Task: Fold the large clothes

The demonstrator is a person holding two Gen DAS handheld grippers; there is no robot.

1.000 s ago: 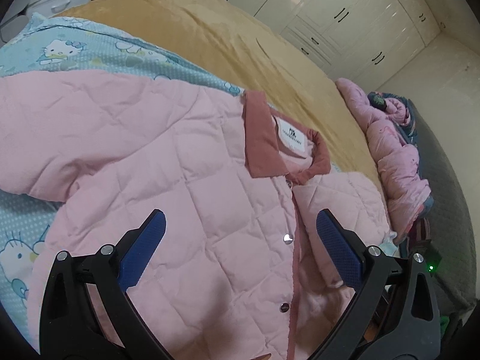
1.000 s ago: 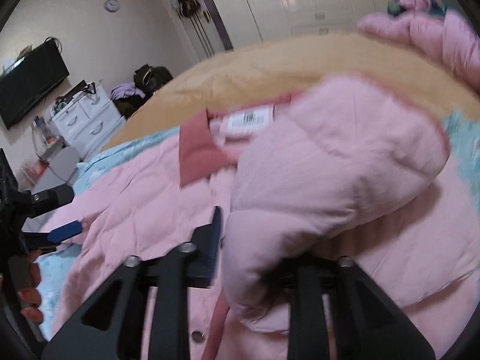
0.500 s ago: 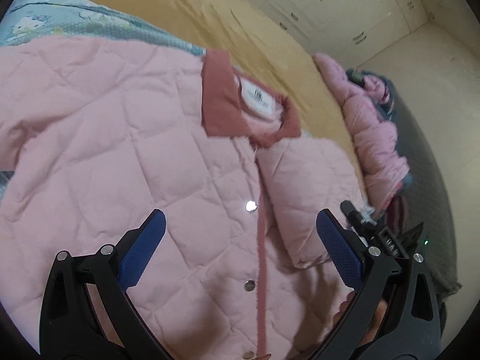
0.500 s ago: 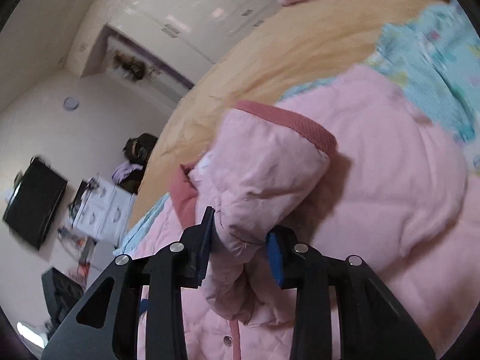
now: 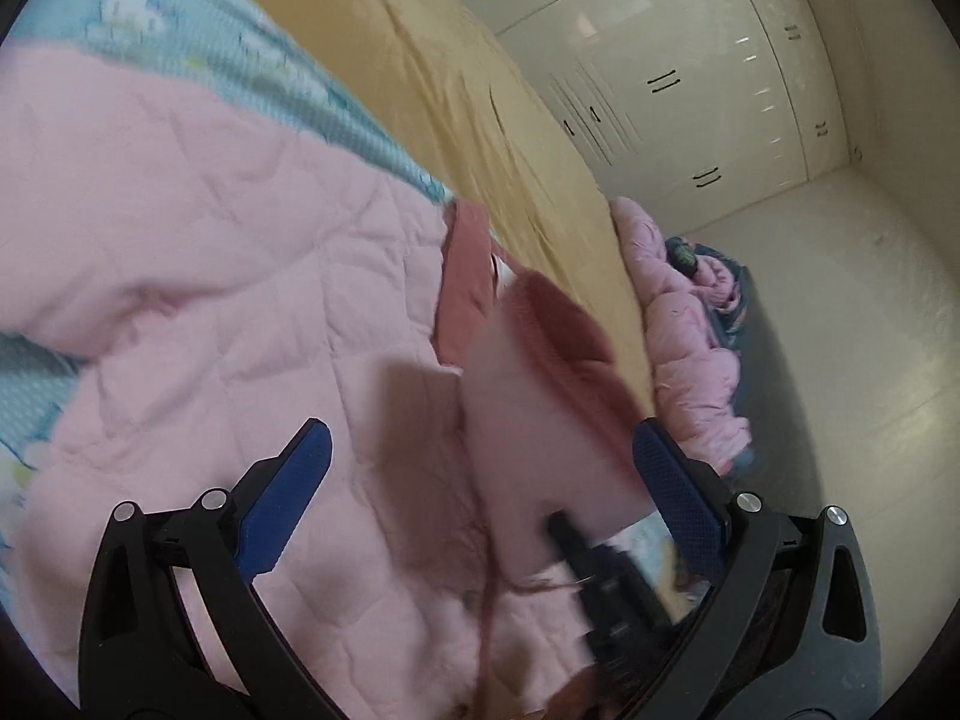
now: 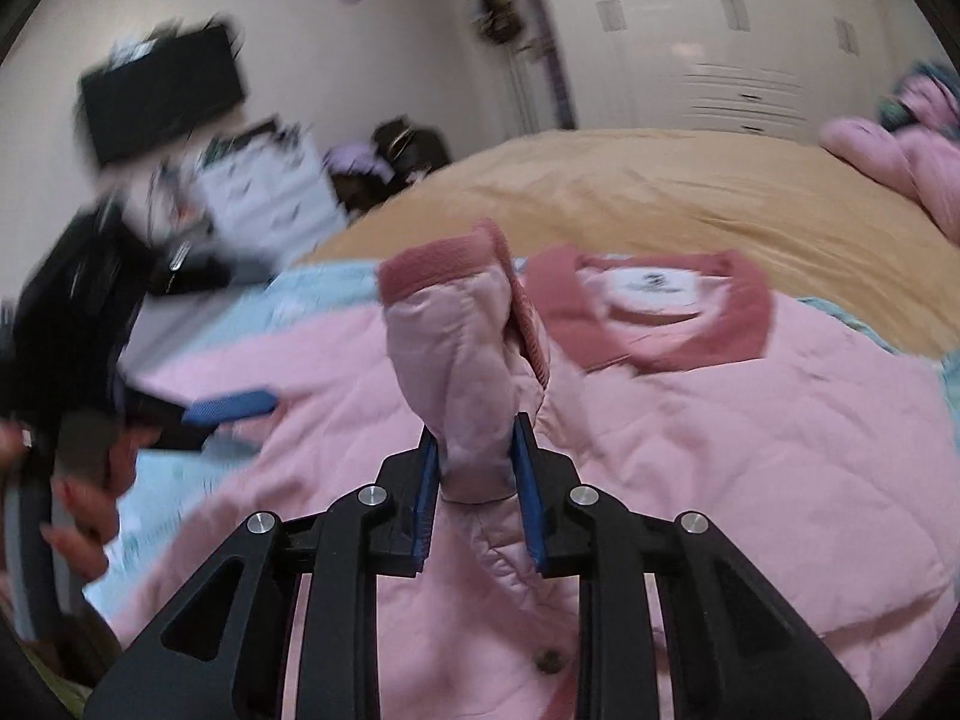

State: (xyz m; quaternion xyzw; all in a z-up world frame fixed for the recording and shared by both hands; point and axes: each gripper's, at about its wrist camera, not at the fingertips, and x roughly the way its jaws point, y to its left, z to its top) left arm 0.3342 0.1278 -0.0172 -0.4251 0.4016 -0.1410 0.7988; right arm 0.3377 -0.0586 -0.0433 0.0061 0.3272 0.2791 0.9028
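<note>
A pink quilted jacket [image 5: 228, 300] with a darker rose collar [image 6: 654, 306] lies front up on the bed. My right gripper [image 6: 474, 468] is shut on the jacket's sleeve [image 6: 462, 354] and holds it up over the jacket's front, rose cuff uppermost. In the left wrist view the same sleeve [image 5: 540, 420] hangs over the jacket with the right gripper [image 5: 606, 588] below it. My left gripper [image 5: 480, 474] is open and empty, just above the jacket's front. It also shows in the right wrist view [image 6: 228, 405] at the left.
The jacket lies on a light blue cartoon-print sheet [image 5: 252, 60] over a tan bedspread [image 6: 630, 192]. A pile of pink and dark clothes [image 5: 690, 324] lies at the bed's far side. White wardrobes [image 5: 678, 78], a drawer unit [image 6: 264, 192] and a TV [image 6: 162, 90] line the walls.
My right gripper has carried the sleeve up and across over the jacket's front toward the left side. My left gripper stayed open and shifted with the view tilting.
</note>
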